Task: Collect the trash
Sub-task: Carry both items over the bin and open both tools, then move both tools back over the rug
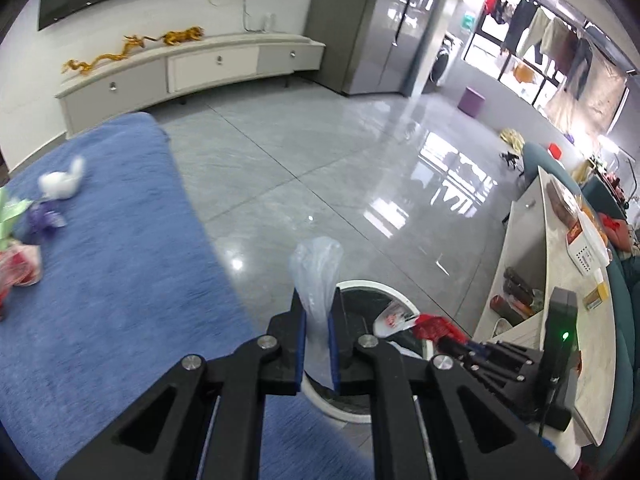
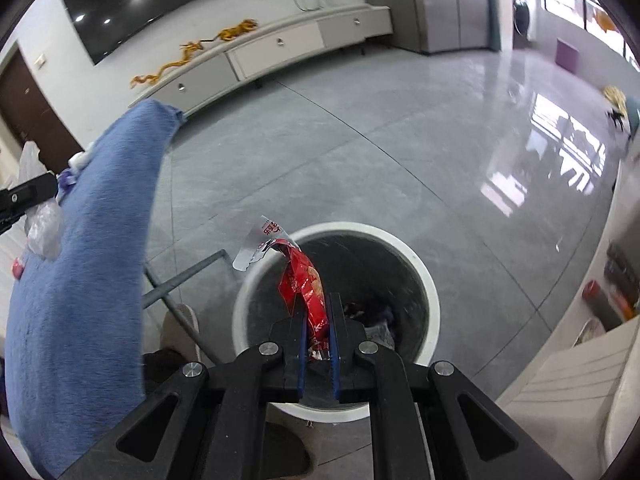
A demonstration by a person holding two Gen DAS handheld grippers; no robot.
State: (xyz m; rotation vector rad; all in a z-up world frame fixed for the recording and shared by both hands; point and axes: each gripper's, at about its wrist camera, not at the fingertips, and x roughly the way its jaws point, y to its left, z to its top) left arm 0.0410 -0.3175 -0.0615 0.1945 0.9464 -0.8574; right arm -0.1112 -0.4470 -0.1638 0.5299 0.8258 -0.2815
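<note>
Blue blanket (image 2: pixel 76 280) beside bin (image 2: pixel 416 264) — right gripper (image 2: pixel 318 312) clamps red wrapper (image 2: pixel 304 284) (left gripper (image 1: pixel 318 312) pinches clear plastic (image 1: pixel 316 276)).

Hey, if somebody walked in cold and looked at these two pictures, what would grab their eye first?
Probably the red snack wrapper pinched in the right gripper, hanging right over the white-rimmed trash bin on the grey floor. Next, the clear plastic bag clamped in the left gripper, near the bin's edge. Then the blue fuzzy cover on the left, with more litter lying on it.
</note>
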